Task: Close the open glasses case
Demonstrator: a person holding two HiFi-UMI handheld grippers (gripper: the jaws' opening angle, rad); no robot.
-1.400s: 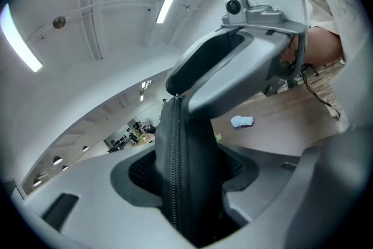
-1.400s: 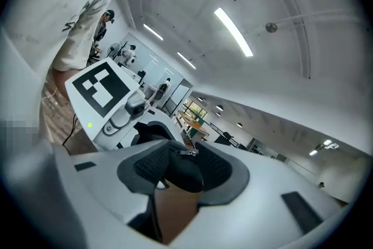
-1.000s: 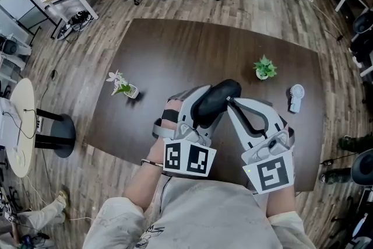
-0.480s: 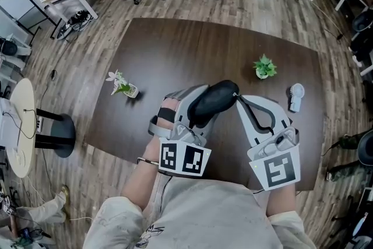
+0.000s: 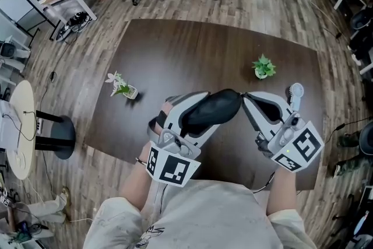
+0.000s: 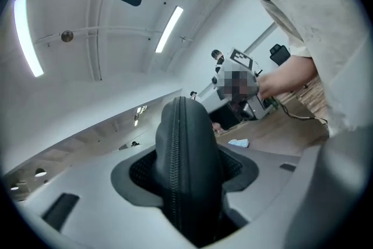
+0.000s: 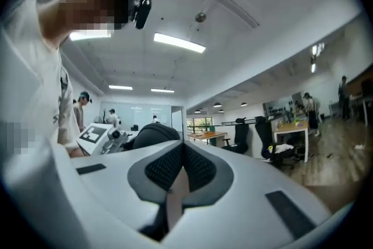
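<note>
Left gripper [image 5: 198,114] level, clamping glasses case [image 5: 224,103]; right gripper [image 5: 246,97] closed empty, seemingly touching case.

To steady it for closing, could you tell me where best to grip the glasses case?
Across its broad sides, from its left end, as the left gripper does: the glasses case is a long rounded shell, and this leaves the zipper seam exposed.

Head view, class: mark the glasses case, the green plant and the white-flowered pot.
glasses case [image 5: 214,109], head view, middle of its dark shell
green plant [image 5: 264,66], head view, its leaves
white-flowered pot [image 5: 132,91], head view, the pot itself
</note>
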